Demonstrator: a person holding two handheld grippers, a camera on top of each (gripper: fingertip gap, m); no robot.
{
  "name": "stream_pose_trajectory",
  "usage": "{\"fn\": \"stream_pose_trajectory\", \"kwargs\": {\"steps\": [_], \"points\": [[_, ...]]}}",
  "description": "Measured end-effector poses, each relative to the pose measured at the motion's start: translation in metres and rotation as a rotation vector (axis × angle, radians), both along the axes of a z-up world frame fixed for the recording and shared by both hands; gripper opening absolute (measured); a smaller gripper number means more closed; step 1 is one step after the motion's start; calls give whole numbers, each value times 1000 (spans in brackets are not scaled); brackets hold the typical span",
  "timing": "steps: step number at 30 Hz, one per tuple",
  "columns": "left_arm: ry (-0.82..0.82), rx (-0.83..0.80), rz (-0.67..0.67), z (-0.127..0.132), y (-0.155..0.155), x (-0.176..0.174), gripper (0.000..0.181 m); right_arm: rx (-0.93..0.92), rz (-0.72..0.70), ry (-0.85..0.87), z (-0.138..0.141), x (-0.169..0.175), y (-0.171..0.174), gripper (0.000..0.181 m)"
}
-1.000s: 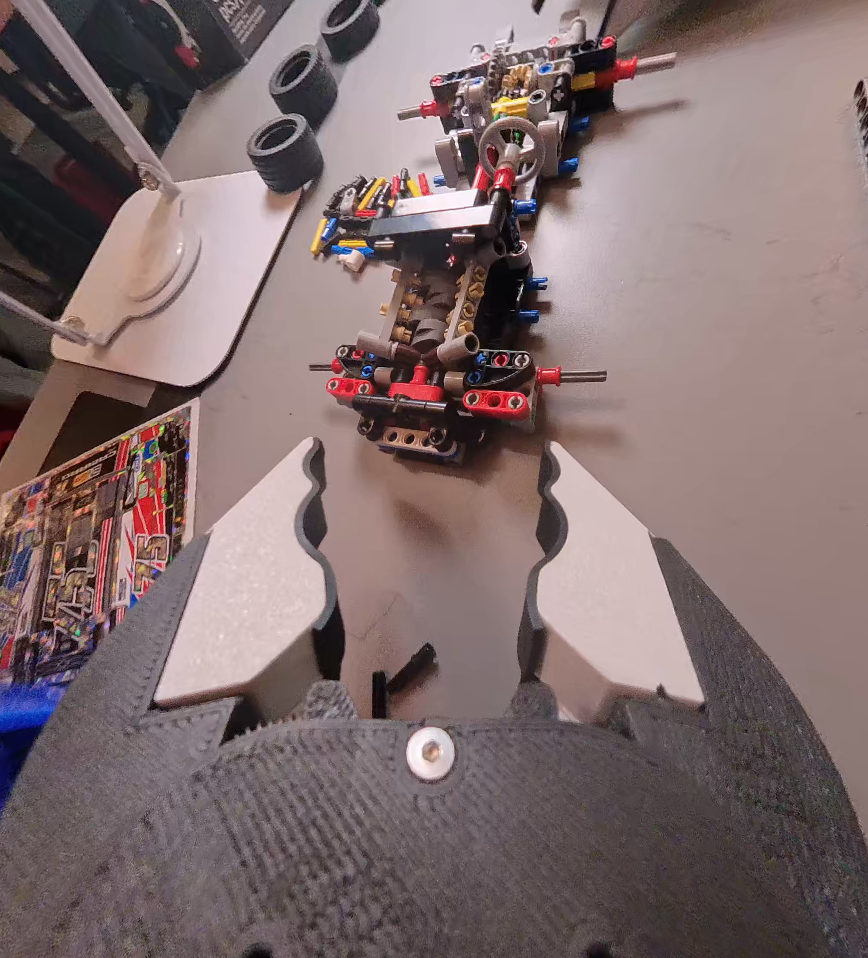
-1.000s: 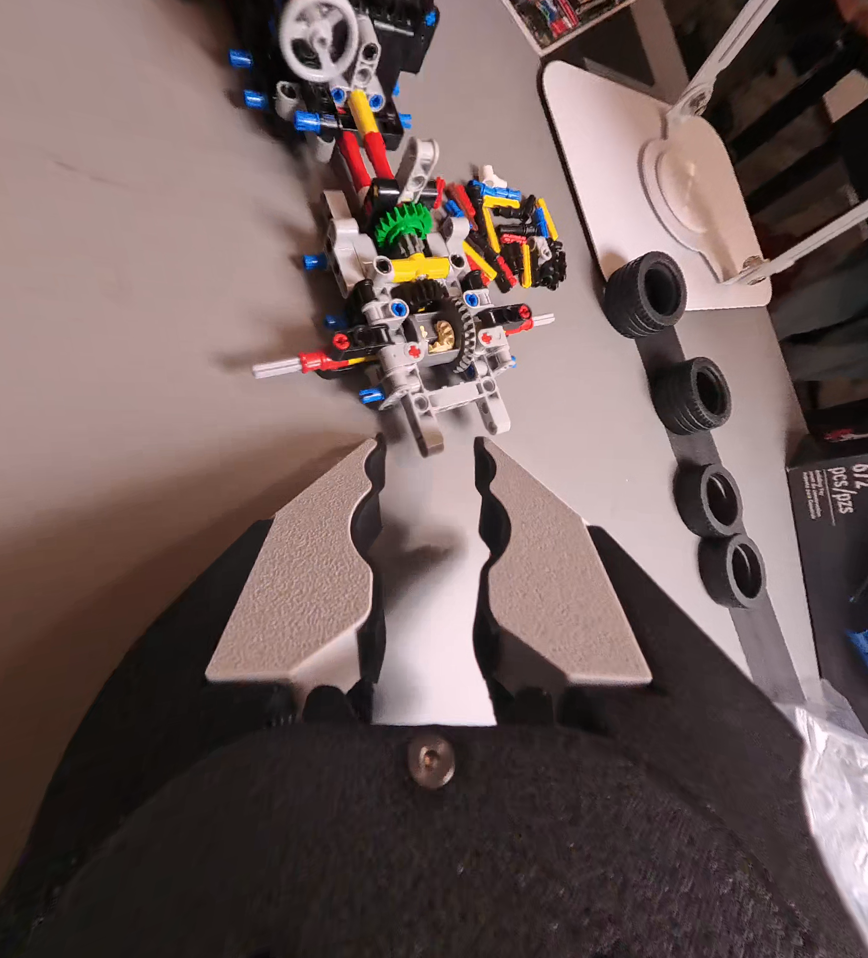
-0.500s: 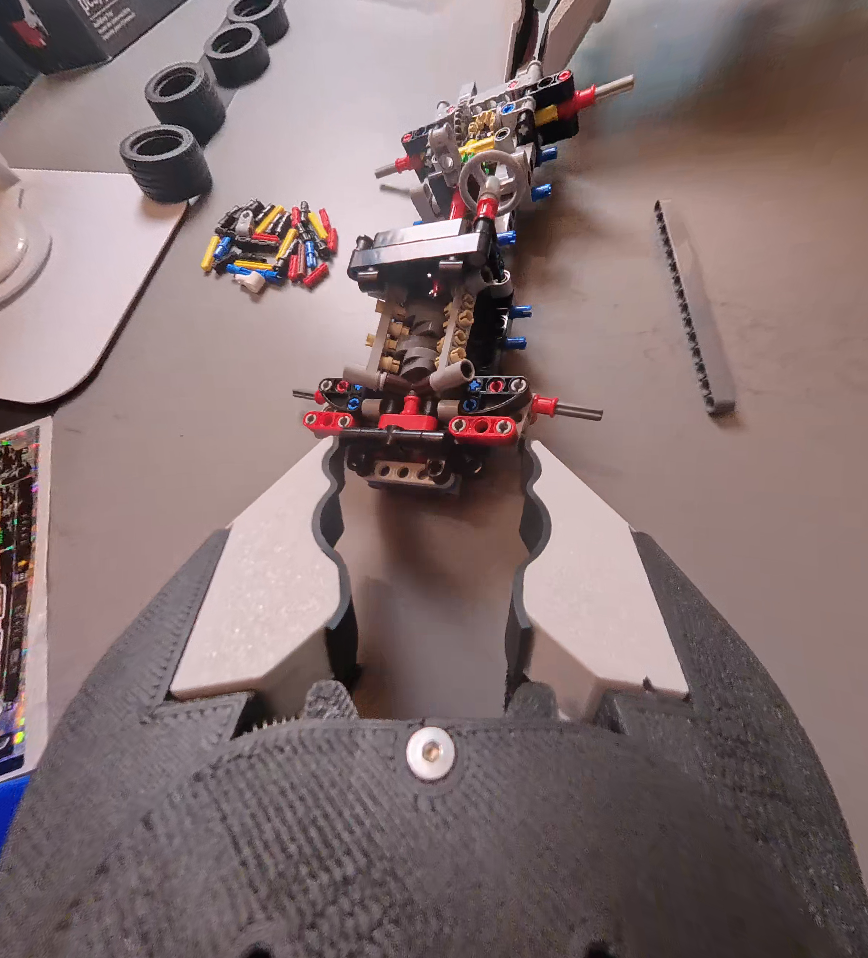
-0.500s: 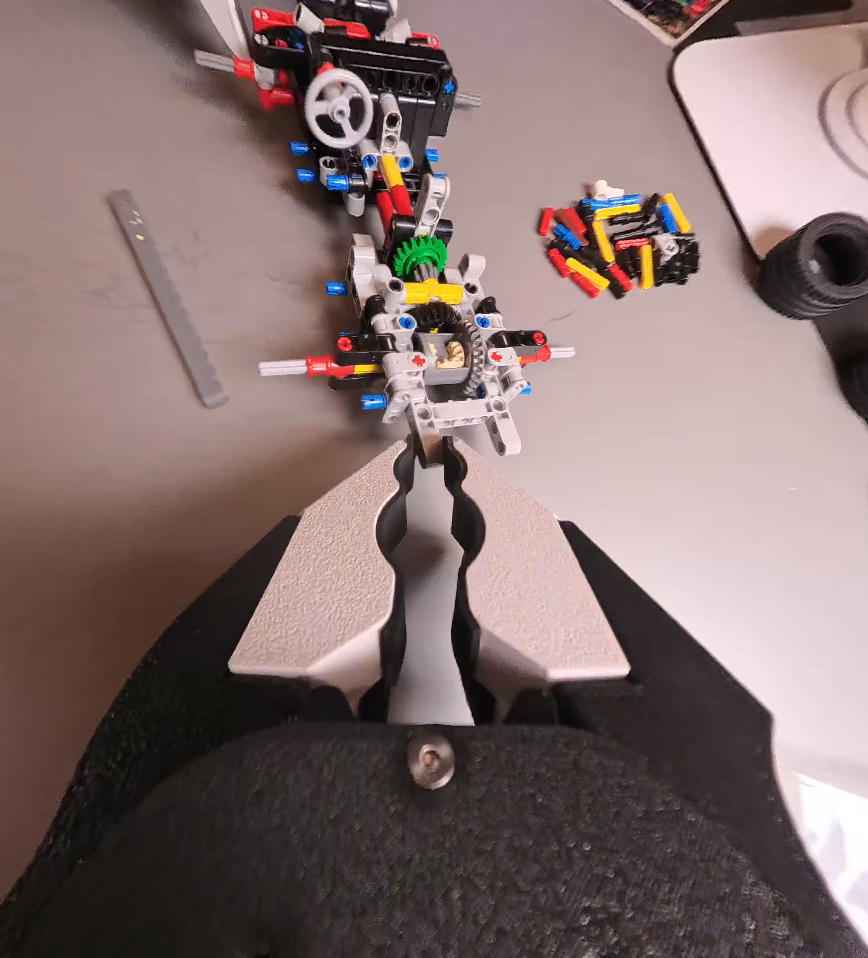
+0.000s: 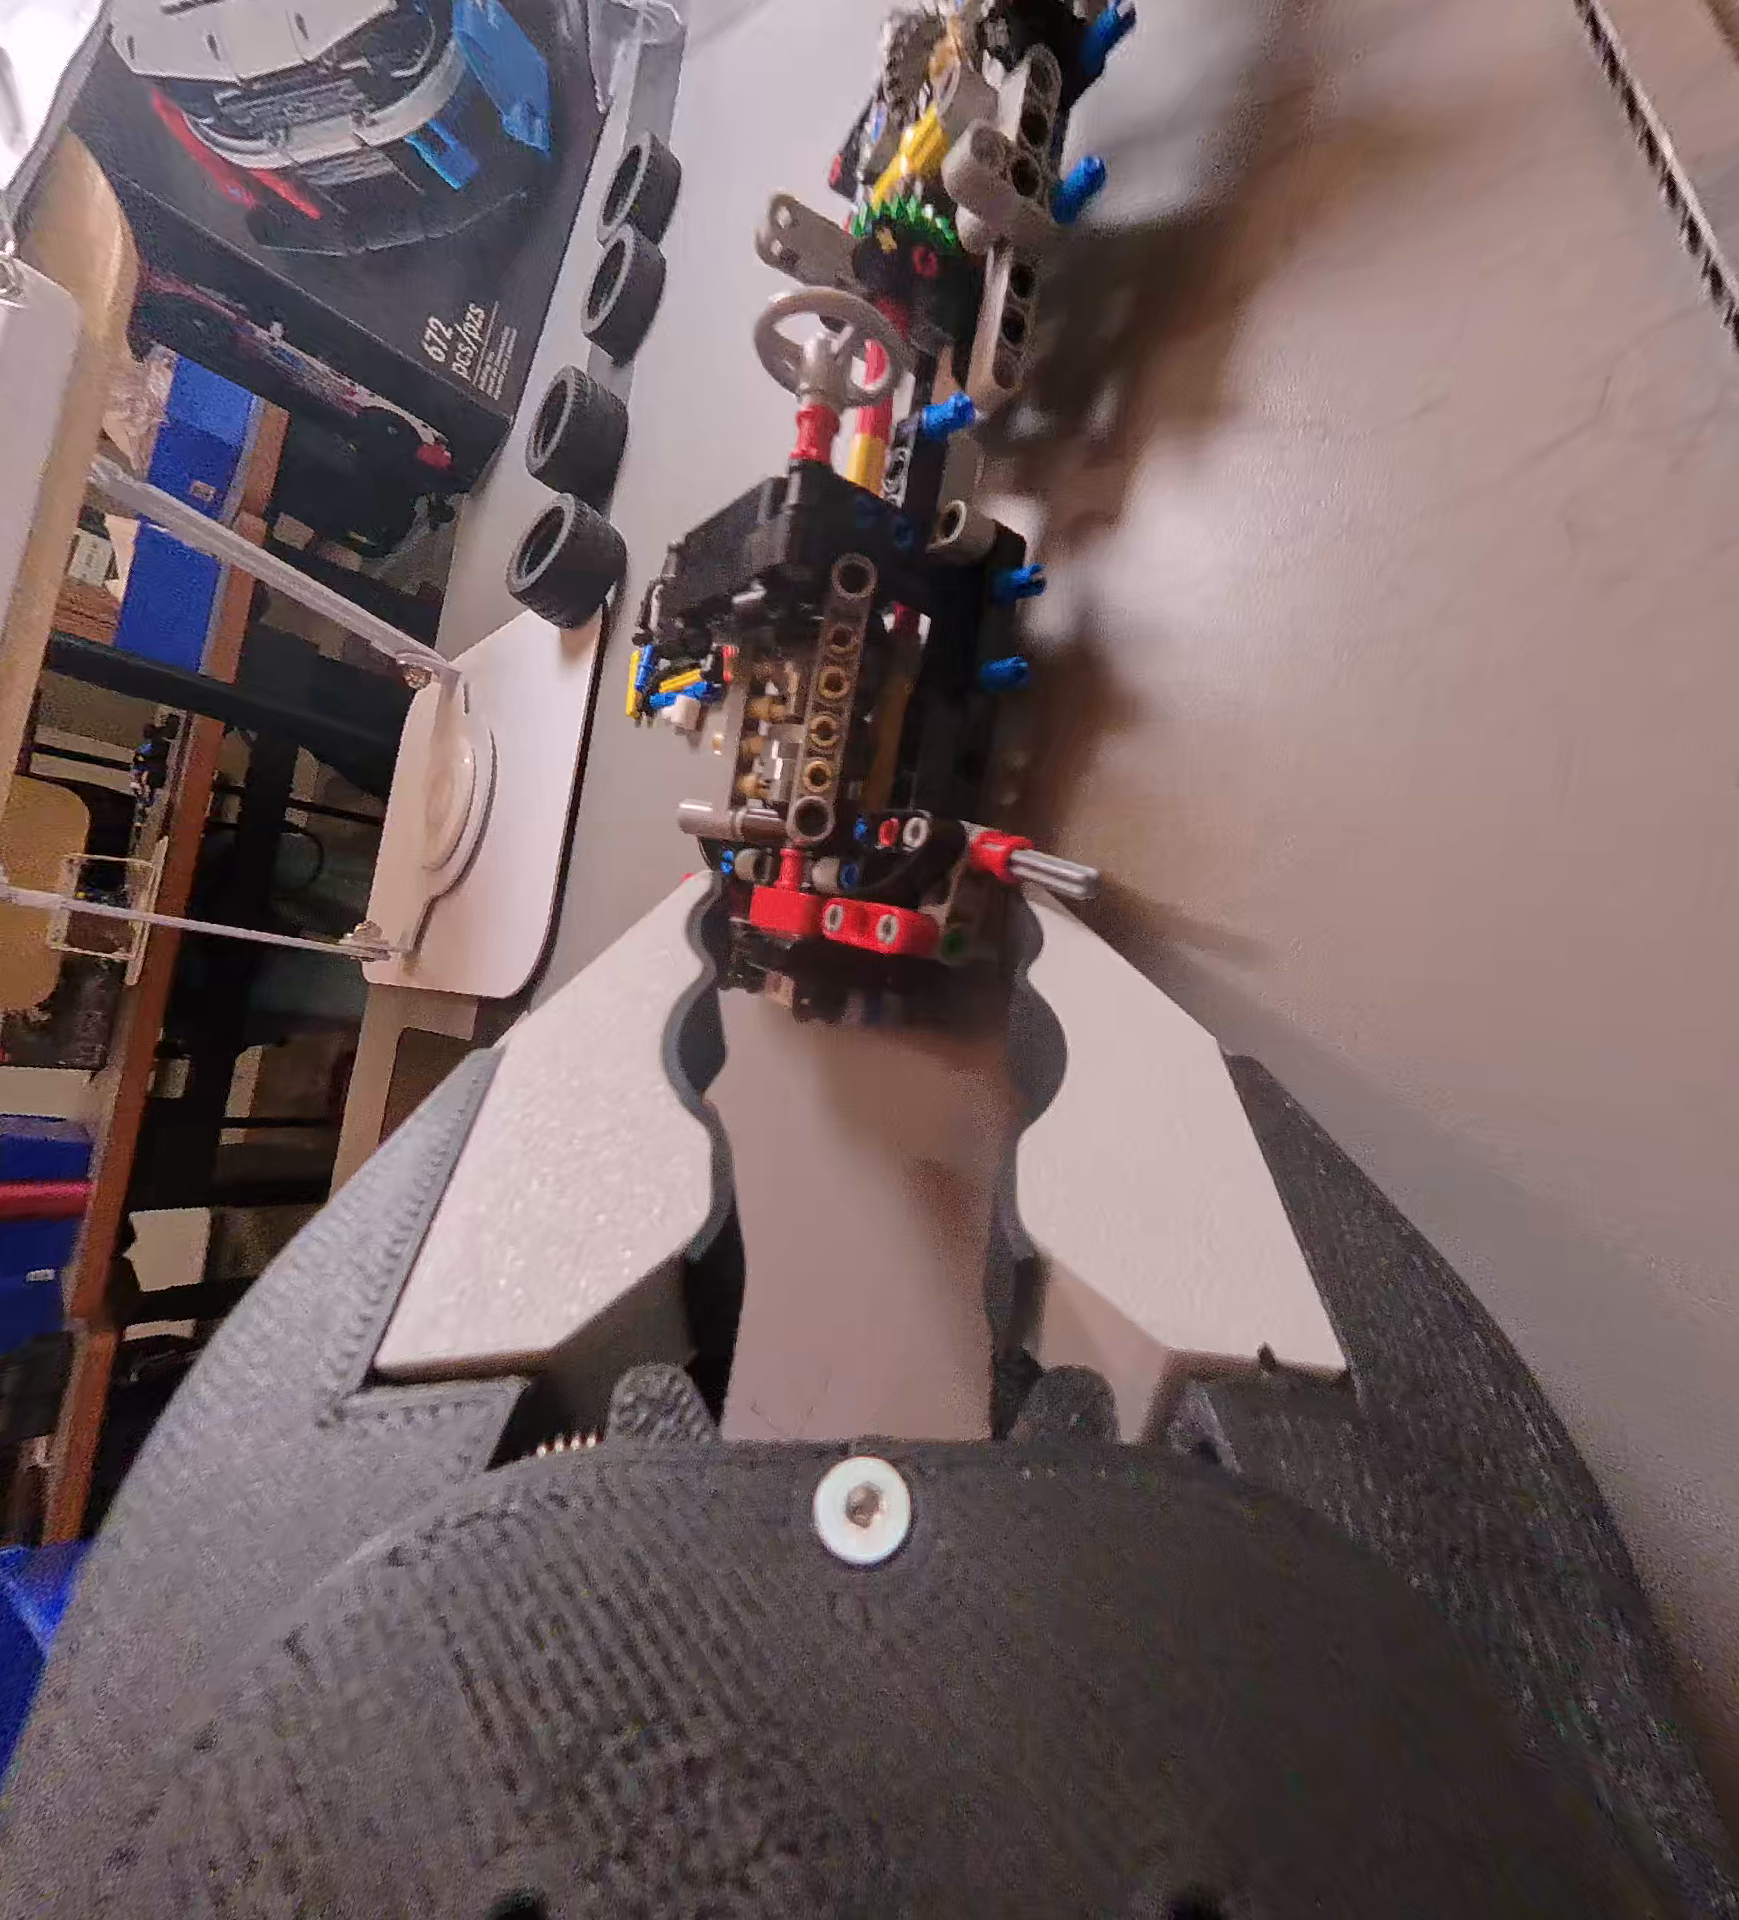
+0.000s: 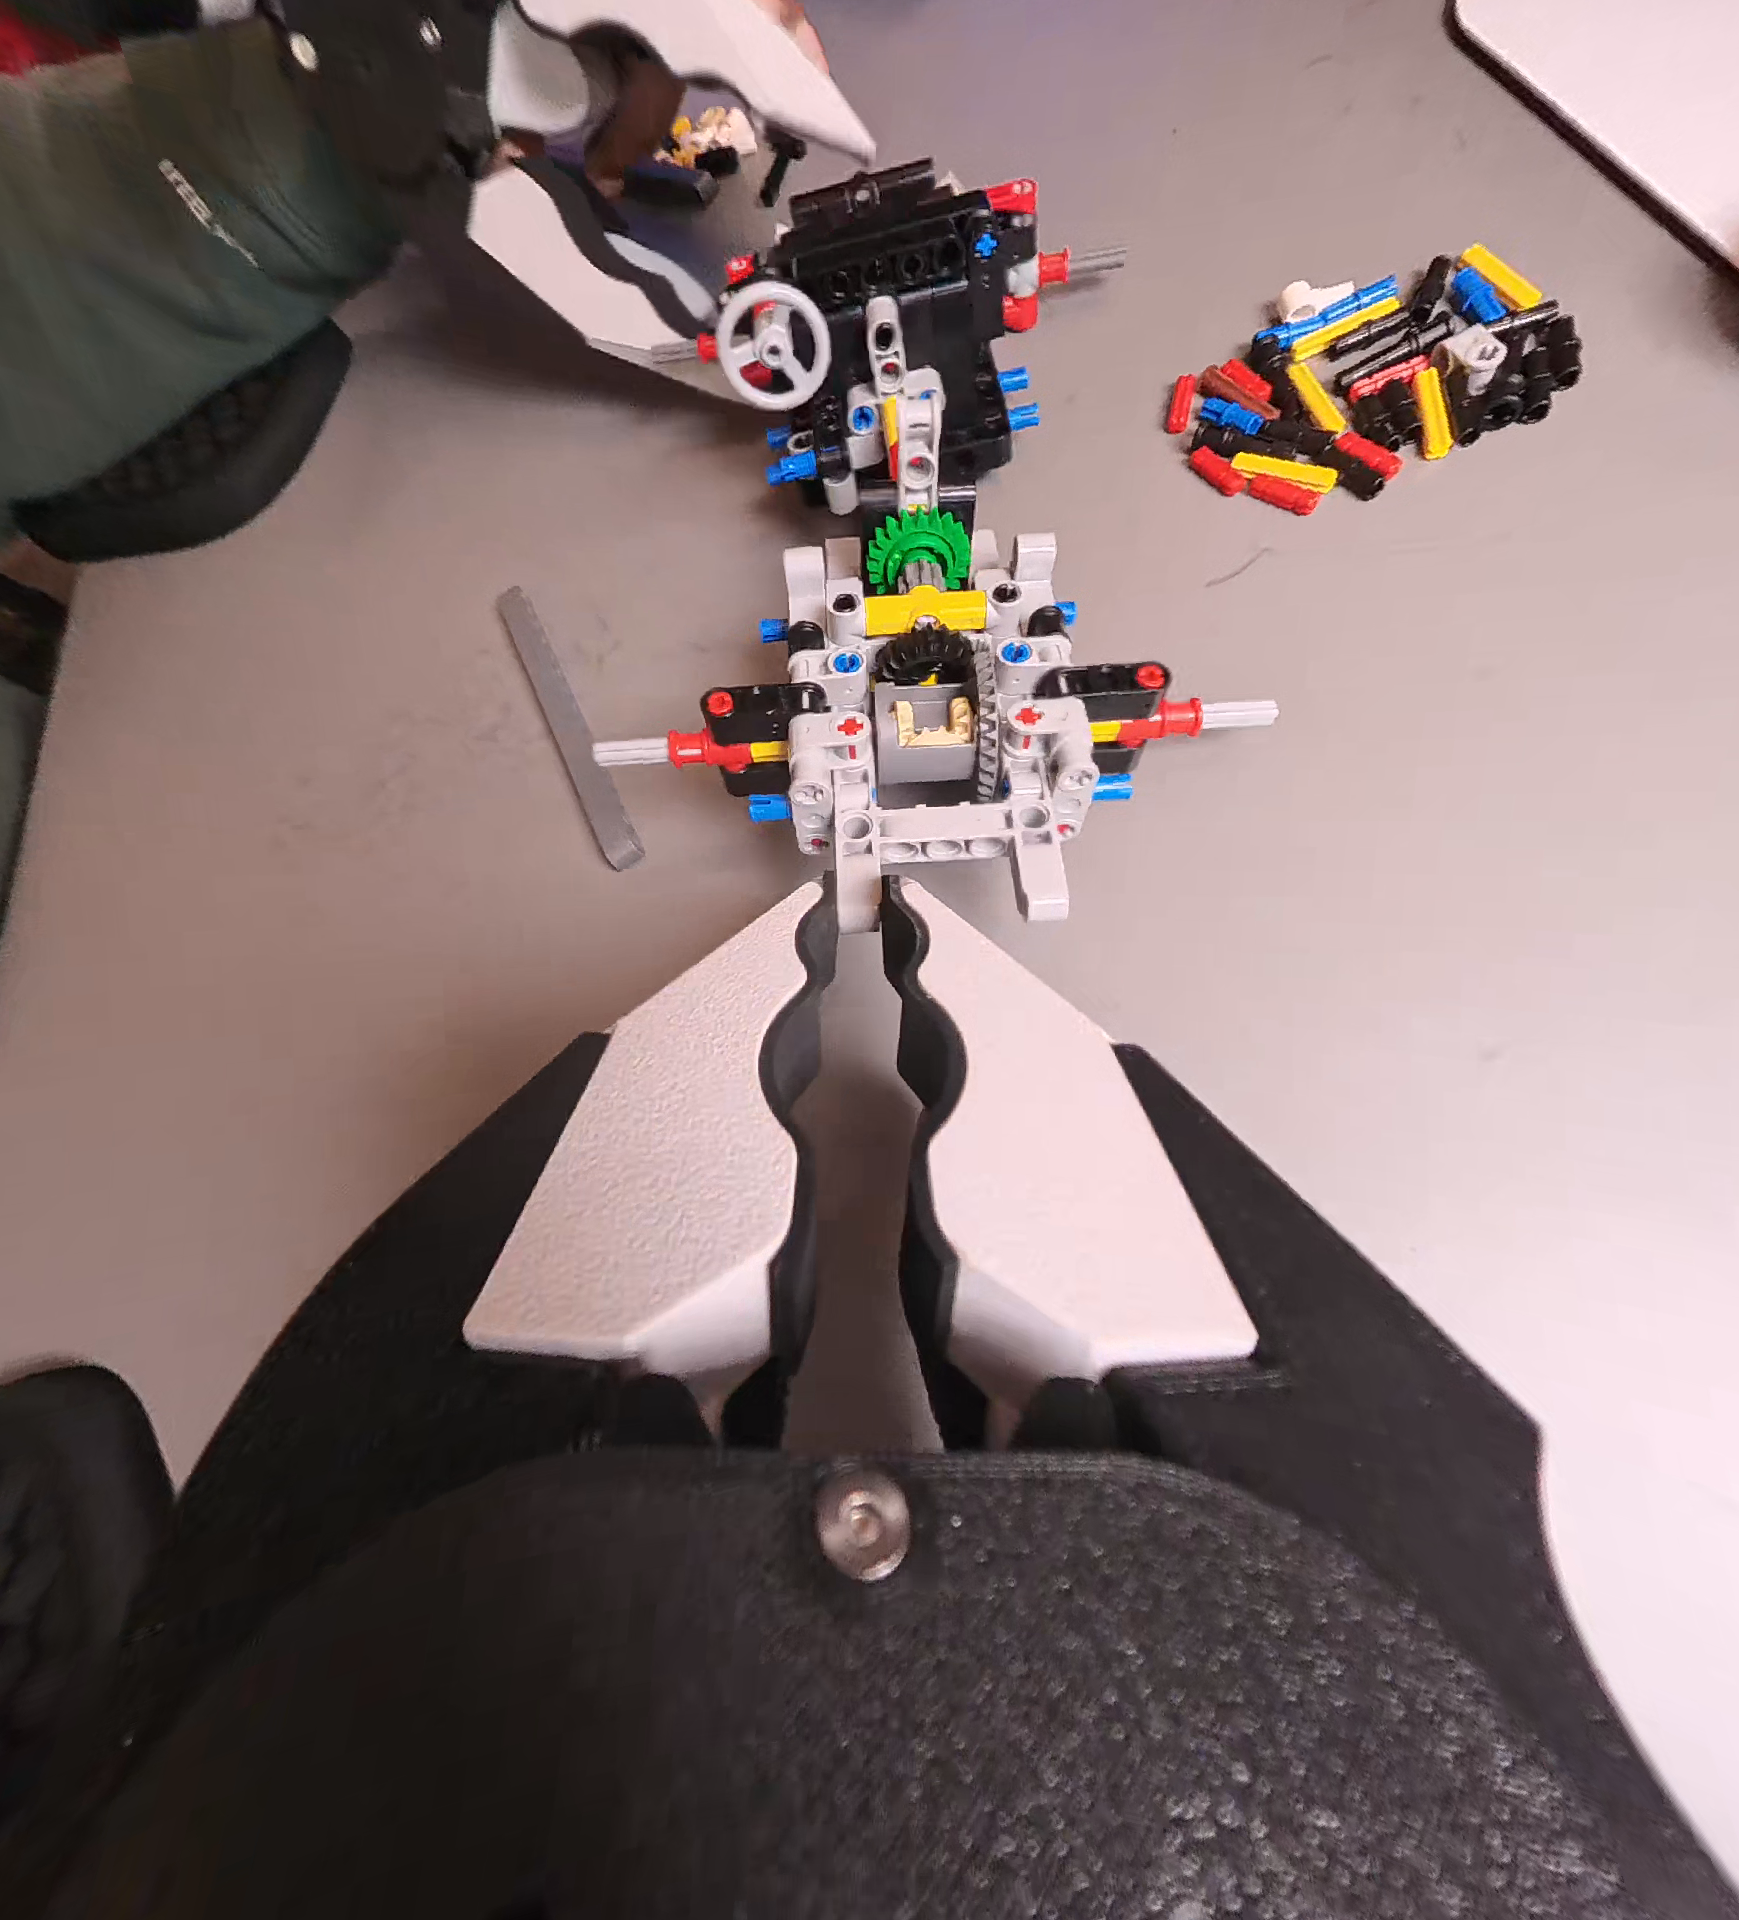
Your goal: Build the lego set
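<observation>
The half-built lego chassis (image 6: pixel 922 582) lies stretched out on the grey table (image 6: pixel 1364 1039), and a gripper stands at each of its ends. The right gripper (image 6: pixel 857 902) is closed on a light grey beam (image 6: pixel 857 883) that sticks out from the rear frame — the two fingers pinch it at the very tips. The rear part shows a green gear (image 6: pixel 917 553), a black gear behind it and two grey axles with red bushes pointing to the sides.

At the other end, the left gripper (image 5: pixel 860 940) has its fingers on both sides of the red and black front block (image 5: pixel 849 914). They seem to touch it, so the gripper looks clamped on the chassis, but motion blur makes the right side less sure. Its view is strongly tilted.

A grey steering wheel (image 6: pixel 773 346) stands up near the front. A long grey beam (image 6: pixel 571 727) lies flat on the table just beside the left axle. A small heap of loose pins (image 6: pixel 1364 384) — red, yellow, blue, black — rests well apart on the other side. Four black tyres (image 5: pixel 574 556) stand in a row near the set's box (image 5: pixel 325 208) and a white lamp base (image 5: pixel 491 810).
</observation>
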State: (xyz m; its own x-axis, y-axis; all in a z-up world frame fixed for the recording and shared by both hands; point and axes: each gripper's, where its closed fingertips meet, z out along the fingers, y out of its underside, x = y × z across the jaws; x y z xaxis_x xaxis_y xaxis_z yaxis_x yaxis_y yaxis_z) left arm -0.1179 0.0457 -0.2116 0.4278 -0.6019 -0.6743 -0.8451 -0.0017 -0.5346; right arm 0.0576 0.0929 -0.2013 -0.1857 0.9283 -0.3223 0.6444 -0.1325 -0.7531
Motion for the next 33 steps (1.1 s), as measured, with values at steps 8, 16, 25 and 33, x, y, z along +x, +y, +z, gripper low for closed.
{"fn": "stream_pose_trajectory", "kwargs": {"steps": [8,16,25,33], "points": [[-20,2,-26,6,-6,2,30,-81,-4,47,5,0,-4,5],[-219,-155,-22,22,-21,5,29,269,-21,27,-2,-5,2,29],[-309,-213,-16,30,-21,6,29,1118,39,84,-4,-44,7,53],[-302,-180,-28,34,-27,3,54,1037,29,185,9,-59,2,28]]}}
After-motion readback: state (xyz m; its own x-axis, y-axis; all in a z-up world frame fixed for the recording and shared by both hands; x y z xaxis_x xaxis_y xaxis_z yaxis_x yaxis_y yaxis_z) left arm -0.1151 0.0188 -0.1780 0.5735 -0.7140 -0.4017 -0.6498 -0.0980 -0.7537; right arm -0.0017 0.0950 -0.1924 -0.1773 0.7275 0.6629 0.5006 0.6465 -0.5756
